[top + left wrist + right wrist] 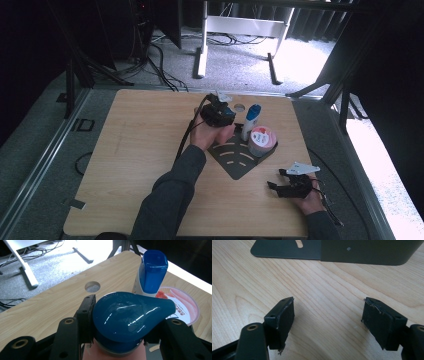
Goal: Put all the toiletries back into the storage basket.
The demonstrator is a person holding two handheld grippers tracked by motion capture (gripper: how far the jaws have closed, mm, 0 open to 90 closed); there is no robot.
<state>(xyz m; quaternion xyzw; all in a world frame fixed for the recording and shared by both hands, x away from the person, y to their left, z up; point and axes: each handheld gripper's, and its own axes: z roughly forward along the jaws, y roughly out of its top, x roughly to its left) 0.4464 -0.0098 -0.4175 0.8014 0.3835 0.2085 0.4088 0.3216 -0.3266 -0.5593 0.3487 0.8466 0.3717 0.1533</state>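
My left gripper is shut on a bottle with a glossy blue teardrop-shaped cap; both pads press the cap's sides, and a pale pink body shows just below it. It hovers at the back middle of the table, left of a white bottle with a blue cap. A pink tub with a printed lid stands beside that bottle on a dark metal stand. My right gripper rests low over the wood near the front right, open, with nothing between its pads.
A round hole pierces the wooden tabletop just behind the left gripper. Beyond the table's far edge lie cables and a white desk frame on grey floor. Dark posts flank the table.
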